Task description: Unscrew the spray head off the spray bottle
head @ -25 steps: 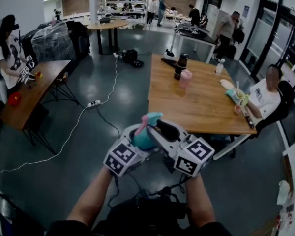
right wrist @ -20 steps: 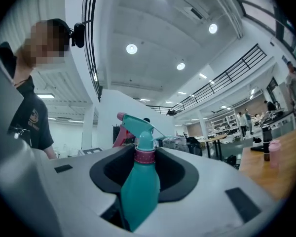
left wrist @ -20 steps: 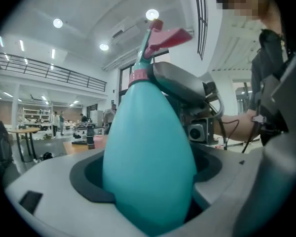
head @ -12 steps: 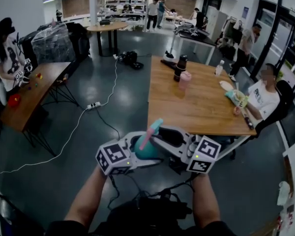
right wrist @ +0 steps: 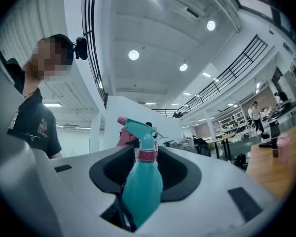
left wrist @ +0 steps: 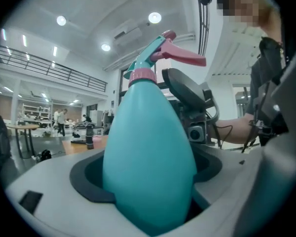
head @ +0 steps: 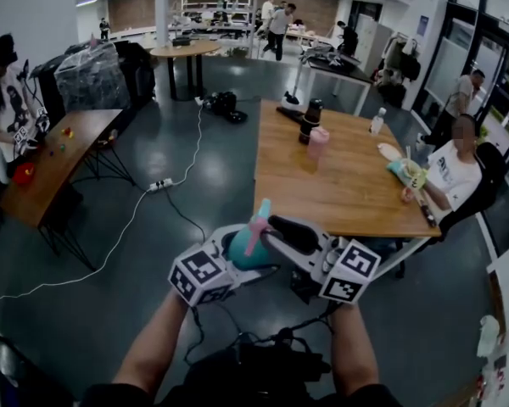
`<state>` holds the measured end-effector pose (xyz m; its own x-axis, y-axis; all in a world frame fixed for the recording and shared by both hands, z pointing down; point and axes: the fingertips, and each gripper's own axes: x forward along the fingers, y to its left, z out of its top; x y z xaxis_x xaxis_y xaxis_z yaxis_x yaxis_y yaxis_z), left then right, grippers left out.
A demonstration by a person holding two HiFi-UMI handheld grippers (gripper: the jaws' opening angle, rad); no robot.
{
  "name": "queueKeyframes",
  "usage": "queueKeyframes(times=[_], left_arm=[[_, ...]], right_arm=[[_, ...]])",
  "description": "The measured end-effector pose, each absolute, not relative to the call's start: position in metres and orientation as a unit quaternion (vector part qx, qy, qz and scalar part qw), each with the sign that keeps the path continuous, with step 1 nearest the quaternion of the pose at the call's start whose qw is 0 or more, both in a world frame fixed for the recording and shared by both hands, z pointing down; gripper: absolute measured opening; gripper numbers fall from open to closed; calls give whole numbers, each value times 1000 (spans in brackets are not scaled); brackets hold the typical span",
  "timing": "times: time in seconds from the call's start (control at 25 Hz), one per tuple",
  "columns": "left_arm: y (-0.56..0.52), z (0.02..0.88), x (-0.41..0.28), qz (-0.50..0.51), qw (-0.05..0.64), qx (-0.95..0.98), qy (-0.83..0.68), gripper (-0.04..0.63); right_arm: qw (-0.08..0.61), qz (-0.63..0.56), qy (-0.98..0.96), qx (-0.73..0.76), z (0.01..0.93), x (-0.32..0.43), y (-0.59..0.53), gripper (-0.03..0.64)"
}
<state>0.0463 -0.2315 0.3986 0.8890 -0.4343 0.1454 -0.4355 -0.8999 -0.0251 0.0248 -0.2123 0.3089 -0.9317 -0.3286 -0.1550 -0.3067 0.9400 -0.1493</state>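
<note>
From the head view, the two grippers are held up side by side over the grey floor (head: pixel 110 253), with the teal spray bottle (head: pixel 242 251) upright between them. The left gripper (head: pixel 225 259) comes in from the left around the bottle's belly. The right gripper (head: pixel 290 234) reaches in from the right, level with the spray head (head: pixel 260 214). Beyond them stands a wooden table (head: pixel 339 193) with a dark flask (head: pixel 310 119) and a pink cup (head: pixel 319 141) on it. A person (head: pixel 454 172) sits at its right edge. A white cable (head: pixel 131 219) trails across the floor to the left. None of this lies between the grippers and the bottle.

In the left gripper view, the bottle's wide body fills the gap between the jaws. Both pads are clenched against its sides. The pink collar (left wrist: pixel 143 75) and pink trigger (left wrist: pixel 180 57) rise above the jaws. The right gripper's dark pad sits just beside the neck.

In the right gripper view, the bottle stands in the middle of the opening, its base low in the slot. The jaws have just been opening. They stand released, with a gap showing on either side of the collar and head, so the pads do not press on the bottle.
</note>
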Motion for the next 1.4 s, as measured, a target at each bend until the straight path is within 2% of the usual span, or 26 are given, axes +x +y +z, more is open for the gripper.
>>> queueKeyframes(times=[0.24,0.48,0.76,0.96,1.4], left_arm=[[-264,405,26,78,7,938,-339,433],[-281,410,12,86,-2,908,-410,433],[-279,409,15,78,3,912,-403,433],[-278,405,13,64,6,915,-397,433],[-273,399,12,40,6,924,-380,433]], right_arm=[[109,-69,967,-218,299,34,-220,147],[79,-46,968,-235,292,11,-210,147],[44,-30,969,-241,301,4,-212,149],[44,-29,967,-250,302,12,-215,170],[51,-31,958,-281,303,35,-229,170]])
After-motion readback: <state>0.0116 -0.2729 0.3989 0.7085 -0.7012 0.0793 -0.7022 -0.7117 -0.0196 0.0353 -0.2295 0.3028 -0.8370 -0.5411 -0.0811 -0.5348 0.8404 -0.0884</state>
